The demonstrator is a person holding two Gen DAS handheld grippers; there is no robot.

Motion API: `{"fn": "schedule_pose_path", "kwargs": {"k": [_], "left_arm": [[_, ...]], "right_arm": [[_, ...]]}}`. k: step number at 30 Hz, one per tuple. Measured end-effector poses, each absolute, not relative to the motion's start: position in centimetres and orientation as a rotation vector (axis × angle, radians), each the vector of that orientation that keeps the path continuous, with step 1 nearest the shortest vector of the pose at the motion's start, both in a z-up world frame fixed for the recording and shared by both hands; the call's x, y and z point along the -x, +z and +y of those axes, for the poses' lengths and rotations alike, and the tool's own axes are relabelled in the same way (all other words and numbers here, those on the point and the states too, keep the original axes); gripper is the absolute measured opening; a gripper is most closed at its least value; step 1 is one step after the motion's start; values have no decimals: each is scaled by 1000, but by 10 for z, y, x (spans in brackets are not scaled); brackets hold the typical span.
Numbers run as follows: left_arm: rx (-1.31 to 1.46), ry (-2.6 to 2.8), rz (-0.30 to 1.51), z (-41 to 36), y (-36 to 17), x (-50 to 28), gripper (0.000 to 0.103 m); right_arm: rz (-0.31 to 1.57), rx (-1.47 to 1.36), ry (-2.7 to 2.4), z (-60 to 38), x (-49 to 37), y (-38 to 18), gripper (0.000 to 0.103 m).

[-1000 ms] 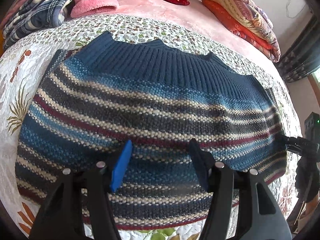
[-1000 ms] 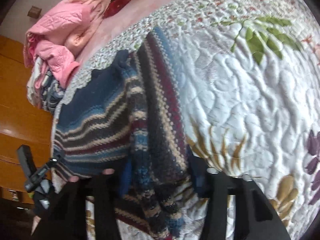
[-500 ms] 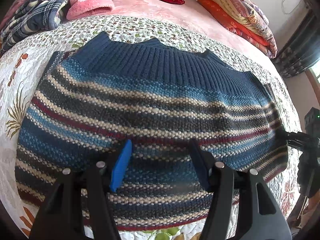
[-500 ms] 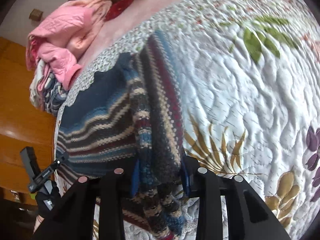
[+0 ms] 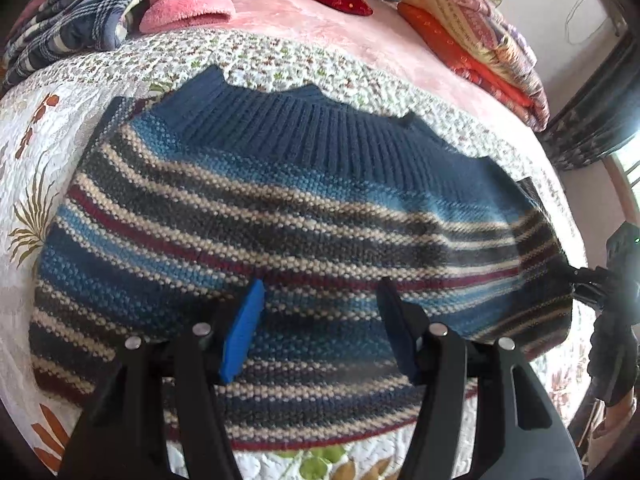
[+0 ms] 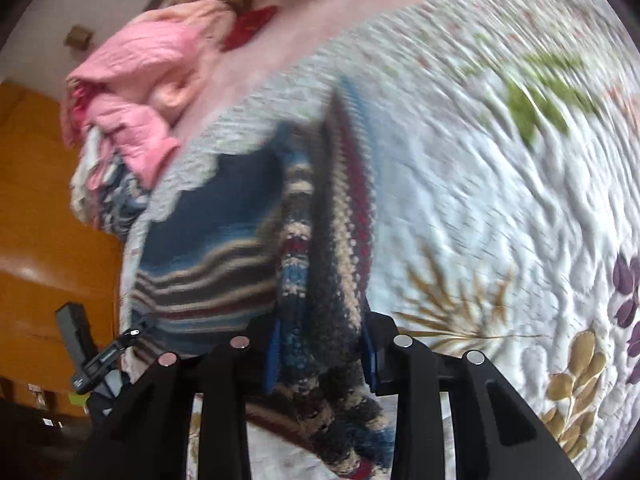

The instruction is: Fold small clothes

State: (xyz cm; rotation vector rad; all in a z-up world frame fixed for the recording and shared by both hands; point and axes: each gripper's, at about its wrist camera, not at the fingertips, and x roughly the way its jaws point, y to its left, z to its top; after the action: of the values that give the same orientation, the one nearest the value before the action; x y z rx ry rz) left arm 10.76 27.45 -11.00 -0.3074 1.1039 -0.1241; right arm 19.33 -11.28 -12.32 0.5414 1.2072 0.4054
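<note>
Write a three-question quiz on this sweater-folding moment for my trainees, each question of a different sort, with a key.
1. True or false: the left gripper is clamped on the striped sweater.
2. Multiple choice: what does the right gripper hold between its fingers? A) a pink jacket B) a bunched edge of the striped sweater C) nothing
3. Fill in: the sweater lies on a floral ____.

Key
1. False: its jaws stand apart above the knit.
2. B
3. quilt
</note>
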Motion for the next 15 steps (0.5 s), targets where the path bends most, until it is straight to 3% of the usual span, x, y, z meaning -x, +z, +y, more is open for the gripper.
{"fn": "schedule_pose_path", "kwargs": {"k": [8, 15], "left_arm": [[334, -134, 1069, 288, -94, -95, 58], [379, -132, 1057, 302, -90, -92, 58]], "right_arm": [[1151, -369, 550, -26, -197, -56, 32], [1191, -165, 570, 48, -195, -56, 32]]}}
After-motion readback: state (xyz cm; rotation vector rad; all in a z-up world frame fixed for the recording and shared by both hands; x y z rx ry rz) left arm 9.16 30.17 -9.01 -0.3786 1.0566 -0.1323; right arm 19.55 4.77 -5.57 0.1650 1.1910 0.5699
